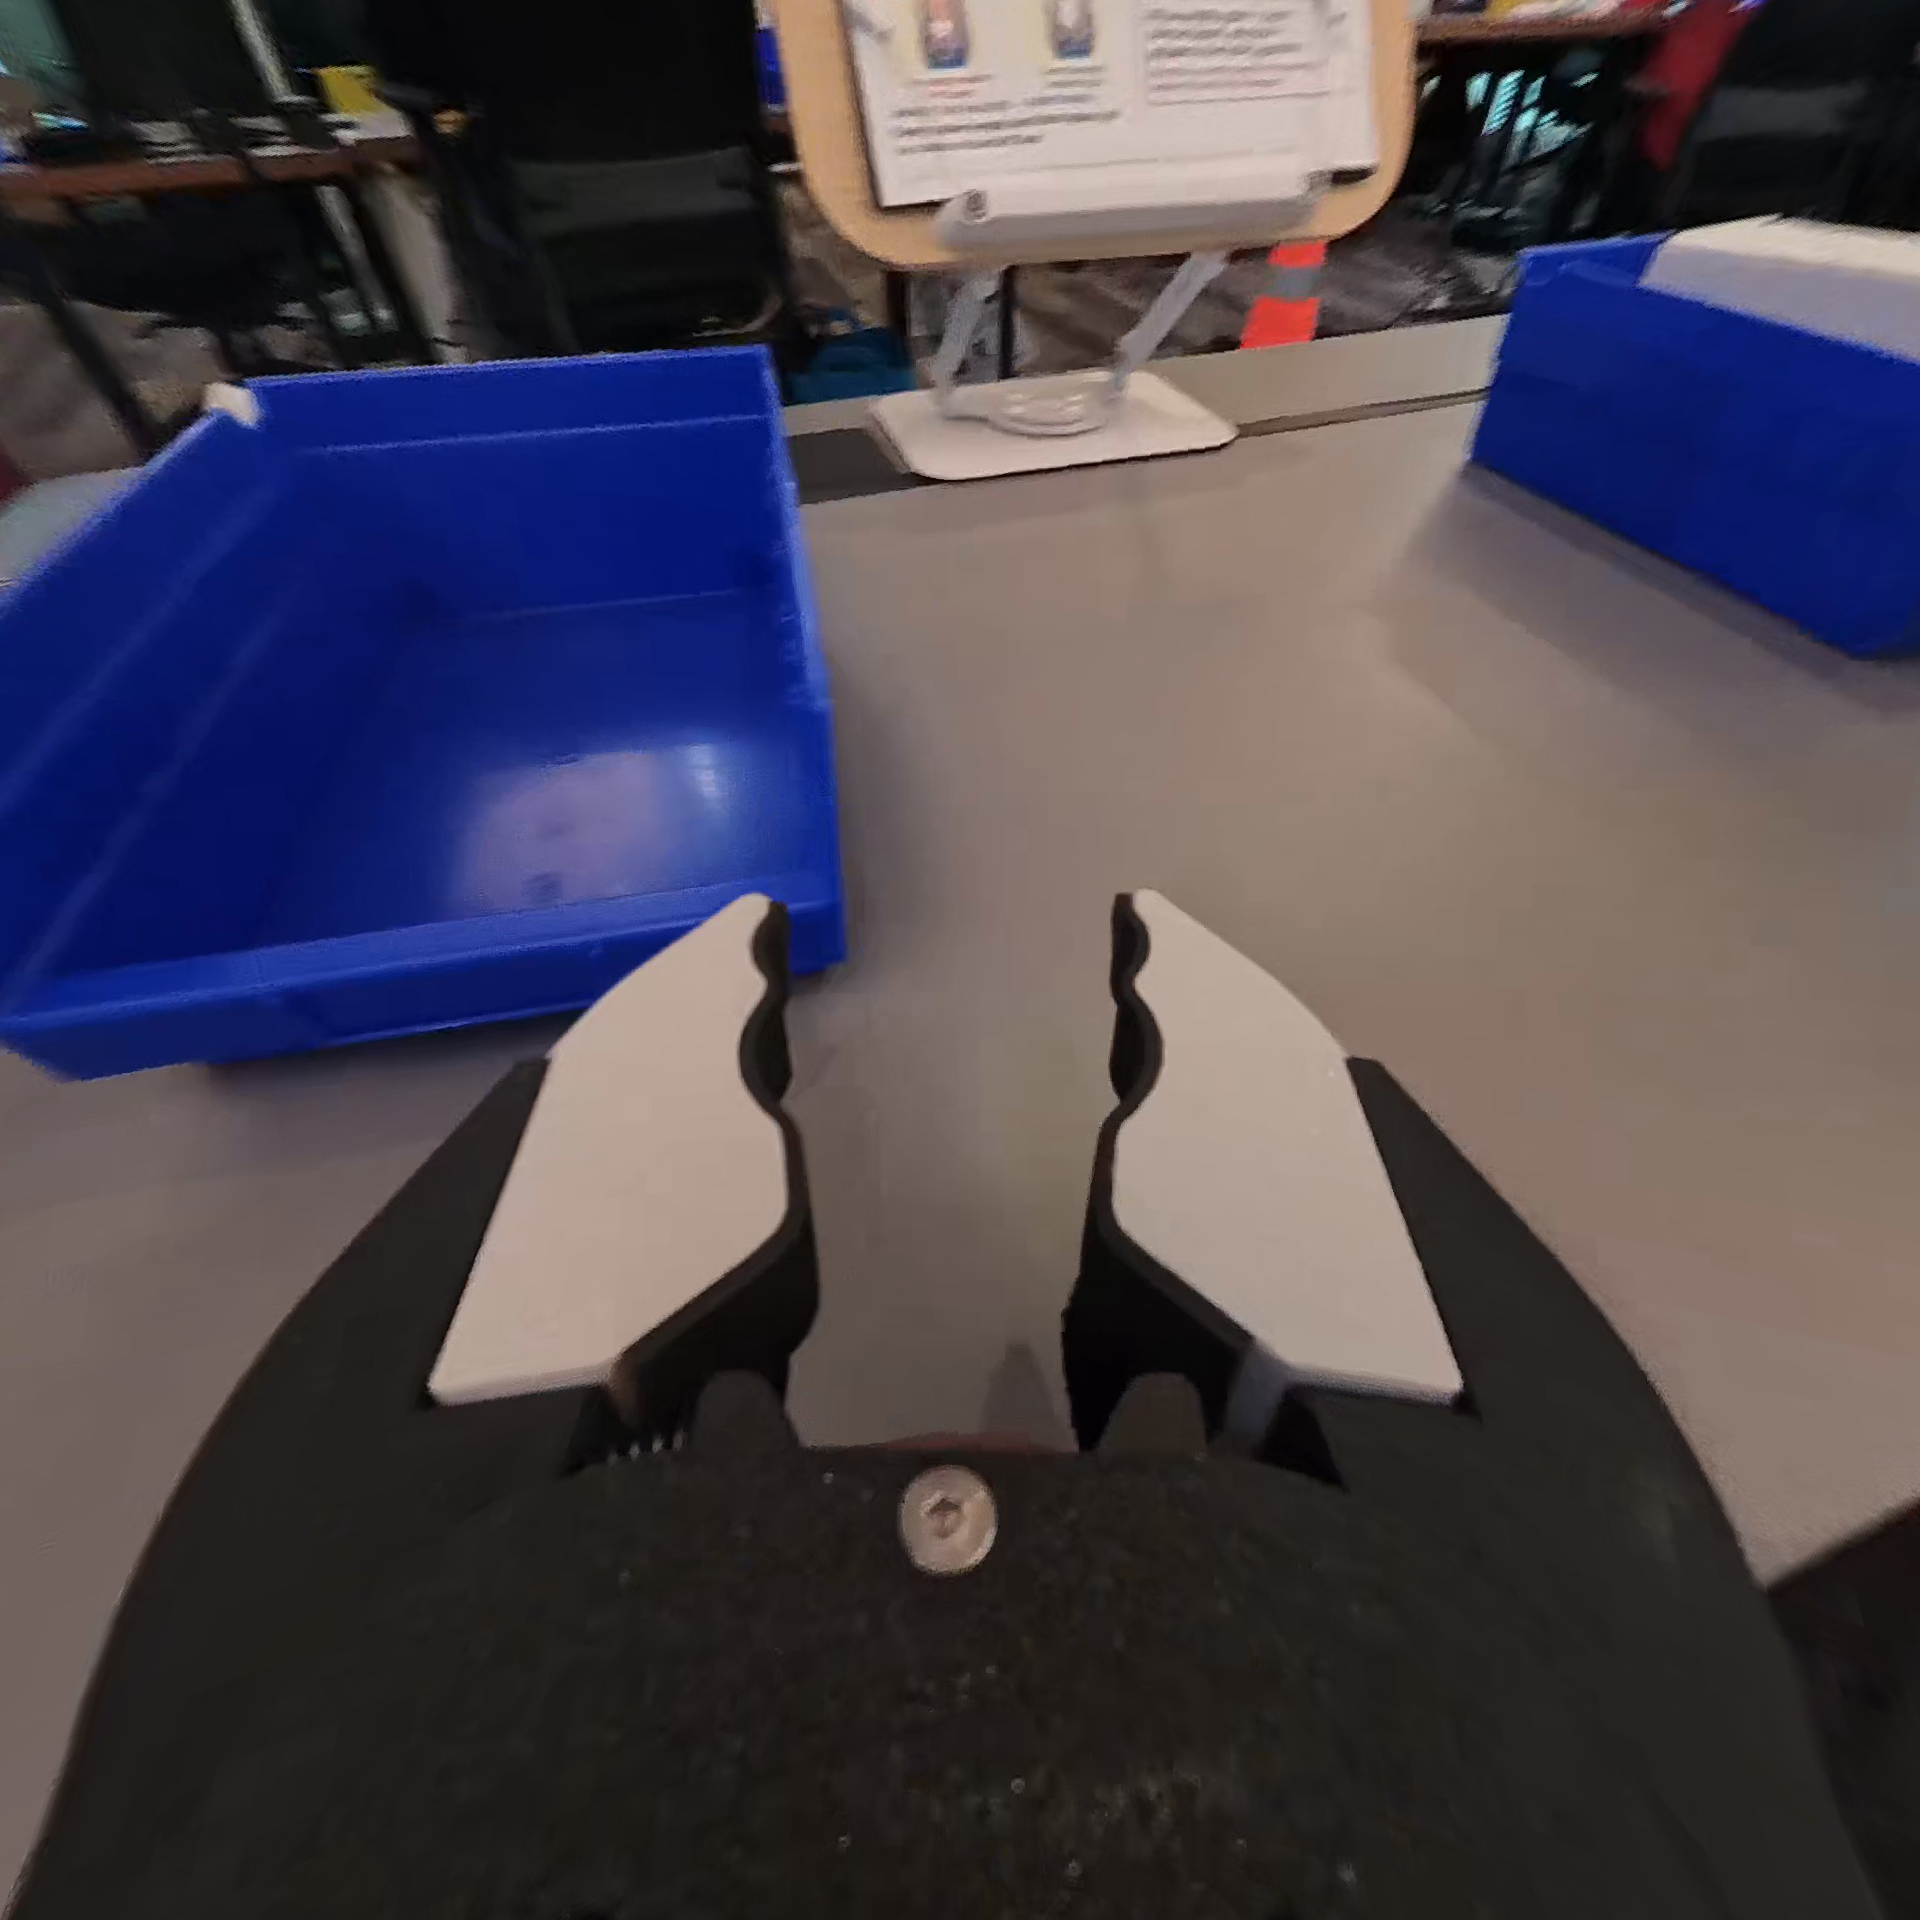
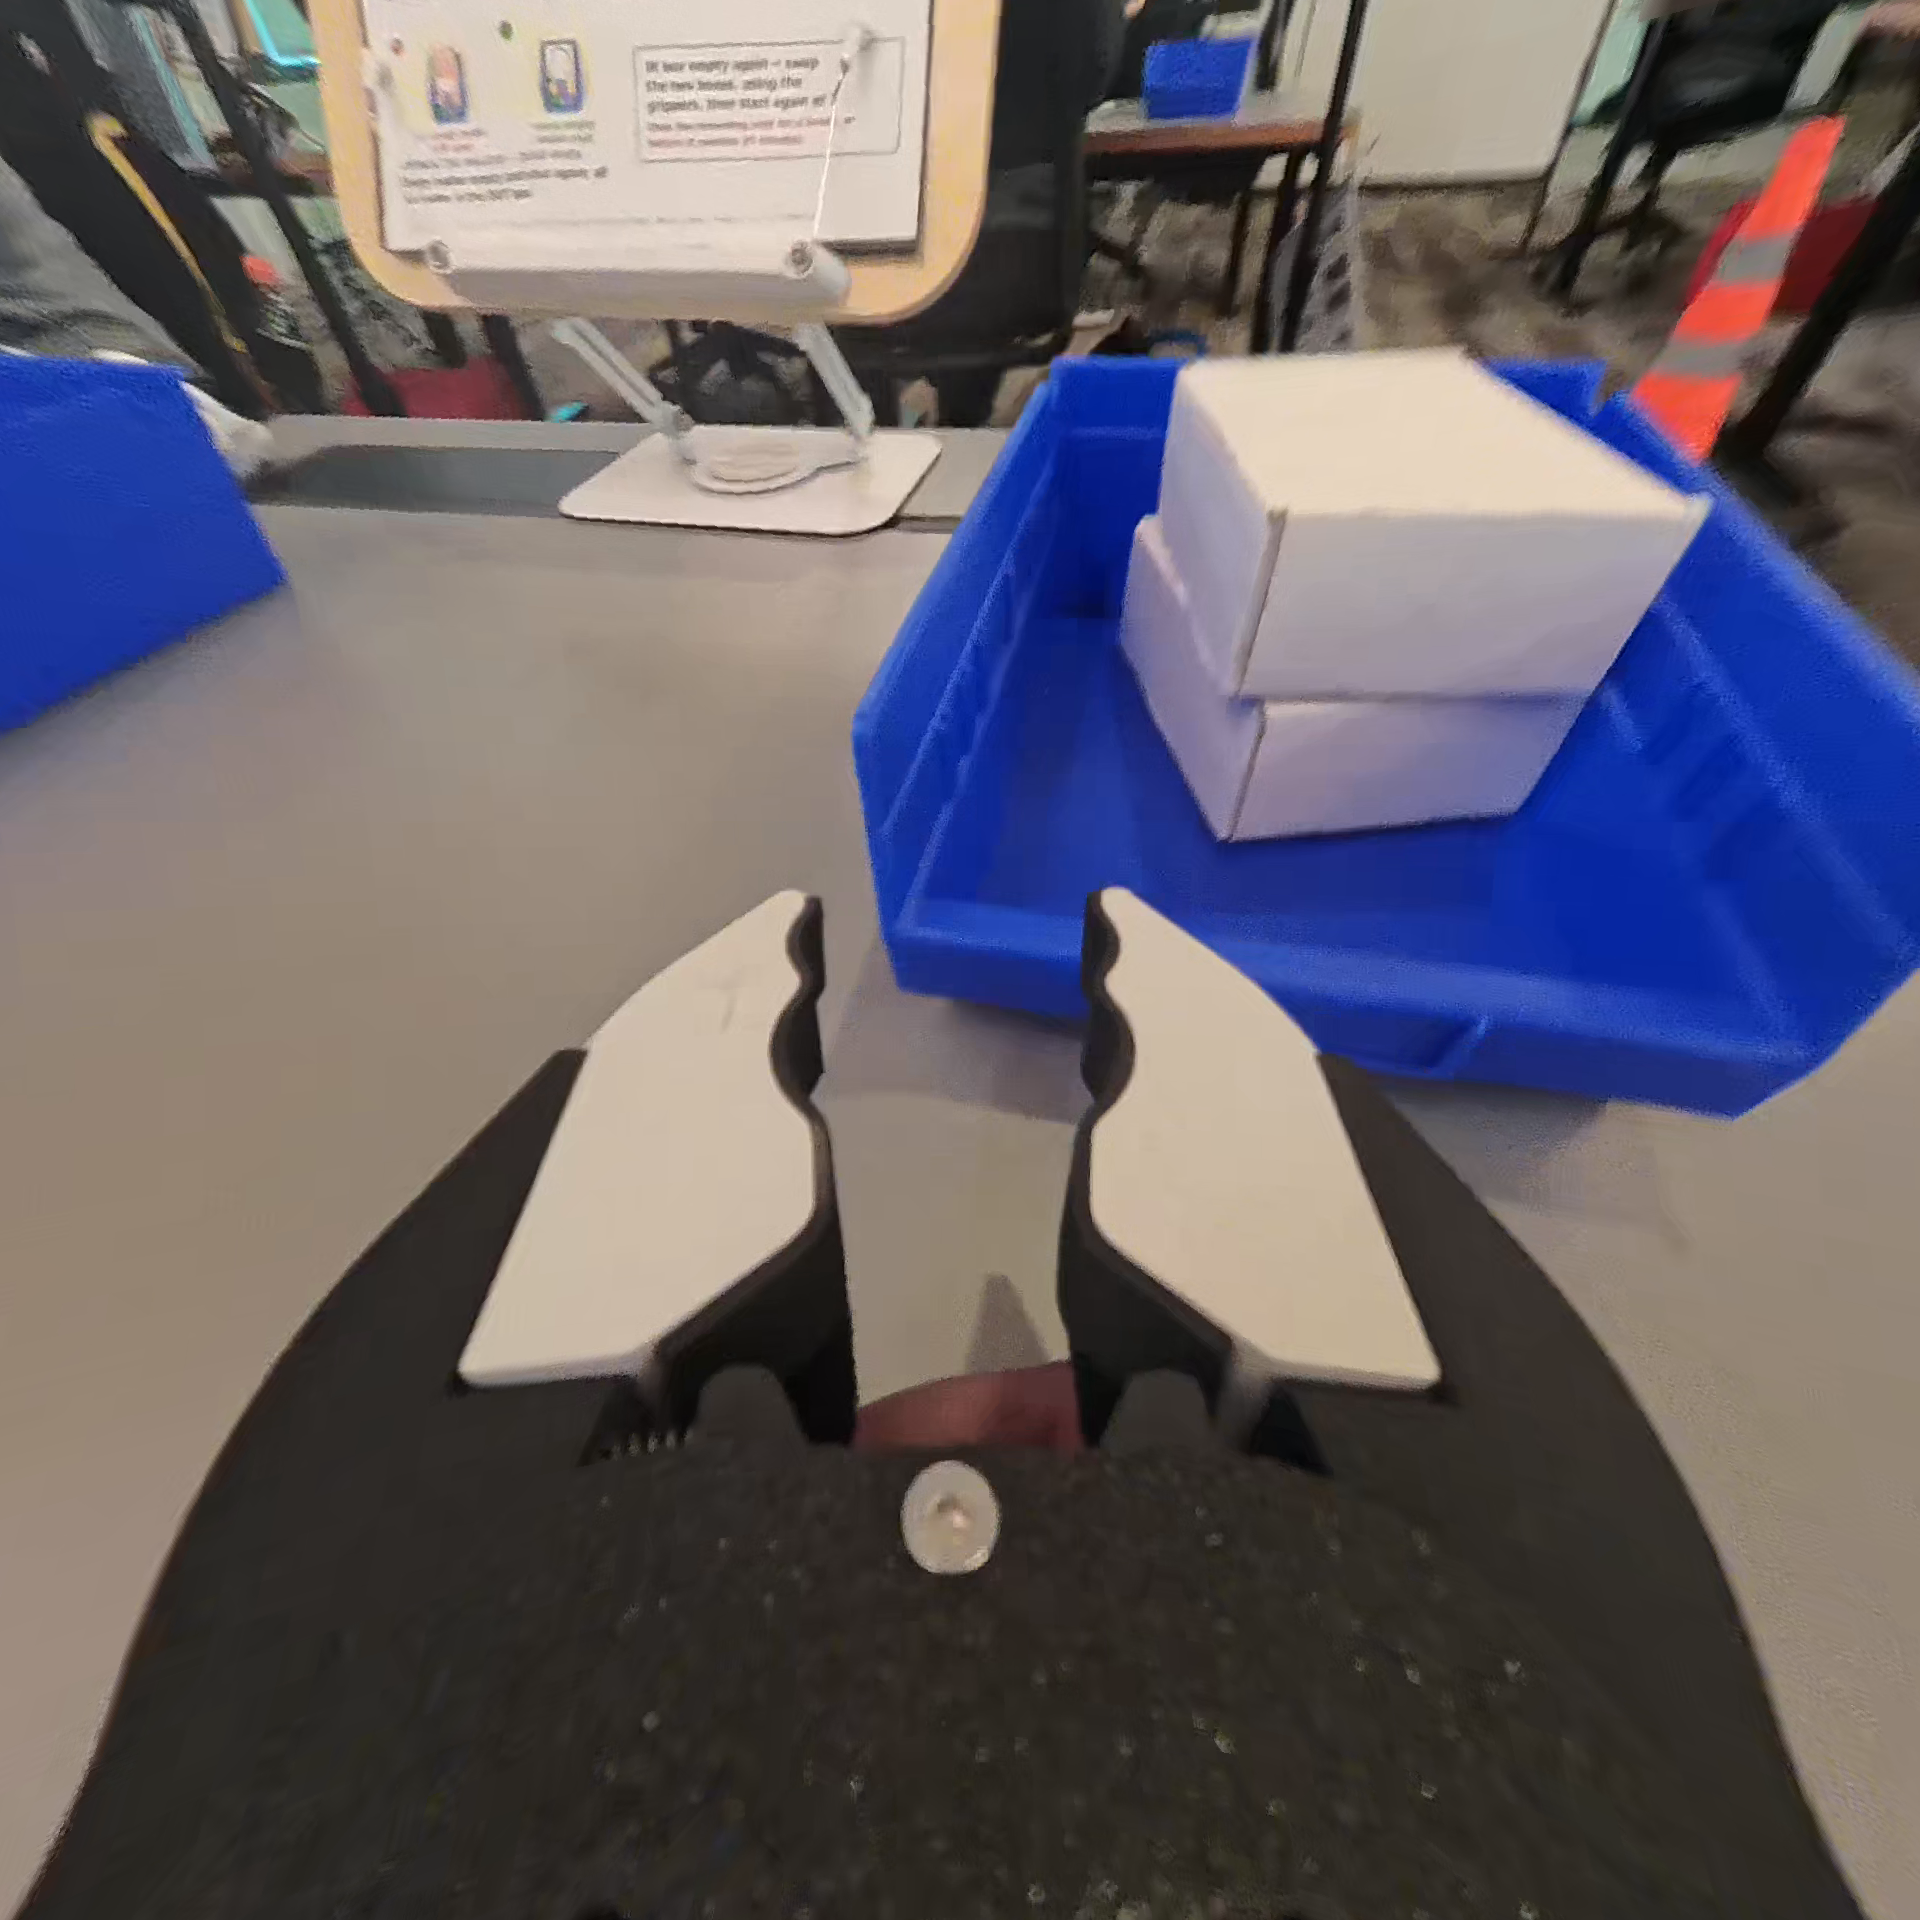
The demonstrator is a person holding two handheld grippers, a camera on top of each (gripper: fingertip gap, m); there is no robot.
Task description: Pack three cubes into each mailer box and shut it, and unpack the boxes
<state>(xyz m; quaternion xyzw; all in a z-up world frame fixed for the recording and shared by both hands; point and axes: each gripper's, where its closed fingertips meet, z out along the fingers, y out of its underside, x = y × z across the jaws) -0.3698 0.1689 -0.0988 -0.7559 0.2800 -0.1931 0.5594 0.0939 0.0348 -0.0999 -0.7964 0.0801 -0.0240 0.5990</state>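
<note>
Two shut white mailer boxes are stacked in the right blue bin (image 2: 1195,966): the top box (image 2: 1423,520) lies turned on the lower box (image 2: 1351,758). My right gripper (image 2: 951,914) is open and empty above the grey table, just left of that bin's near corner. My left gripper (image 1: 945,920) is open and empty above the table, next to the near right corner of the left blue bin (image 1: 312,997), which holds nothing I can see. The right bin also shows far right in the left wrist view (image 1: 1683,457), with a white box (image 1: 1787,275) in it. No cubes are in view.
A wooden board with instruction sheets stands on a white stand (image 1: 1049,421) at the table's far edge, also in the right wrist view (image 2: 748,478). The grey table (image 1: 1247,779) stretches between the bins. An orange cone (image 2: 1745,281) and desks stand on the floor beyond.
</note>
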